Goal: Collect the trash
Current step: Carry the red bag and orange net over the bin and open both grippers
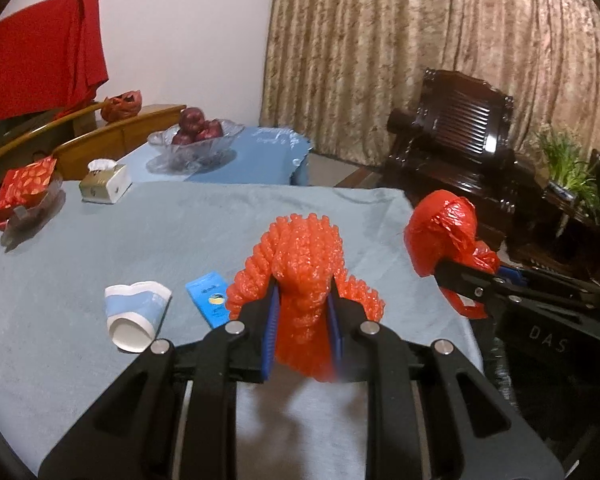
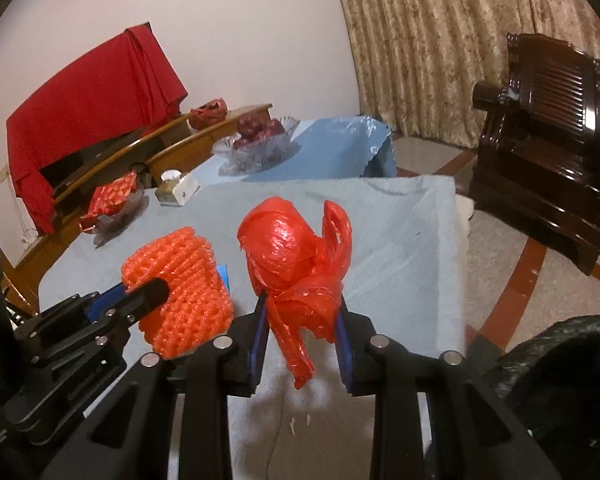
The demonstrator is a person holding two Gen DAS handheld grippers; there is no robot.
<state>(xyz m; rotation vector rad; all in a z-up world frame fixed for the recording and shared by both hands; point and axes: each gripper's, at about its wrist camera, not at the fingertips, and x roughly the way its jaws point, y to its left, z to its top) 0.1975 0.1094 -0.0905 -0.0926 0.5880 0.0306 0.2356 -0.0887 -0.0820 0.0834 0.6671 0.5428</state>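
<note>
We hold two grippers over a surface (image 1: 100,240) with a pale blue cloth on it.

Our left gripper (image 1: 303,308) has its jaws pressed in on an orange foam net (image 1: 300,256). The net is squeezed in the middle and puffs out above the blue pads (image 1: 271,320). It is up off the cloth, above the near edge of the surface.

Our right gripper (image 2: 302,332) has its jaws closed on a red plastic bag (image 2: 284,248). The bag is tied in a ball with loops on top, and a loose end hangs down between the jaws. It is lifted too, near the right edge of the surface. The net and the bag are side by side but do not touch.

On the cloth, near the near edge, a paper cup (image 1: 136,316) lies on its side. It is white and light blue. Just beside it is a small blue box (image 1: 210,296), partly hidden by the net.

At the far left edge sits a tissue box (image 1: 106,182), and a red wrapper (image 1: 24,192) in a clear tray. Past the far edge, a glass bowl of red apples (image 1: 196,136) sits on another blue surface. A dark wooden chair (image 1: 460,140) stands by the curtain (image 1: 420,40).
</note>
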